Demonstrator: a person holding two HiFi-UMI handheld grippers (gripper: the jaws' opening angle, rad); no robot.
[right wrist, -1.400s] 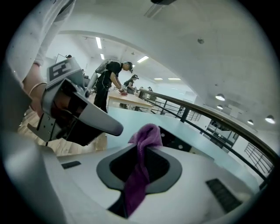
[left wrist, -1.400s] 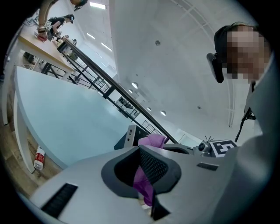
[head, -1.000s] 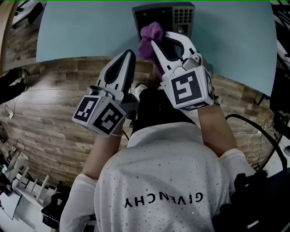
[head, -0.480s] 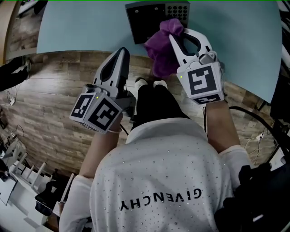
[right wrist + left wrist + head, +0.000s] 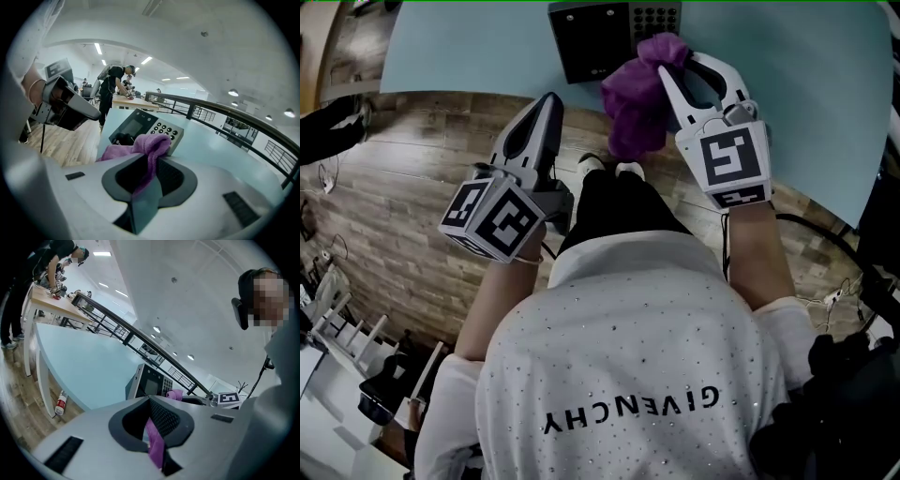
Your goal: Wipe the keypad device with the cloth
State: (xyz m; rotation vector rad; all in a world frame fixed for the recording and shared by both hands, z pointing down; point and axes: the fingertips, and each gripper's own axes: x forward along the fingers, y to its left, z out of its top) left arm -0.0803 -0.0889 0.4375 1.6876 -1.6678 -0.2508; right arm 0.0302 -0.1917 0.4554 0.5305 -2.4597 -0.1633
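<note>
My left gripper (image 5: 549, 101) waits shut beside the table (image 5: 459, 52) edge. On the table, the keypad device (image 5: 572, 66) now shows its screen (image 5: 586, 37) bare. The cloth (image 5: 637, 94), clamped in my right gripper (image 5: 680, 64), has slid rightward to the keys (image 5: 654, 17), so I judge the wiping well along.

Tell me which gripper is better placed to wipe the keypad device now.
The right gripper. It holds the cloth close to the keypad device on the table, while the left gripper hangs over the floor, short of the table edge.
</note>
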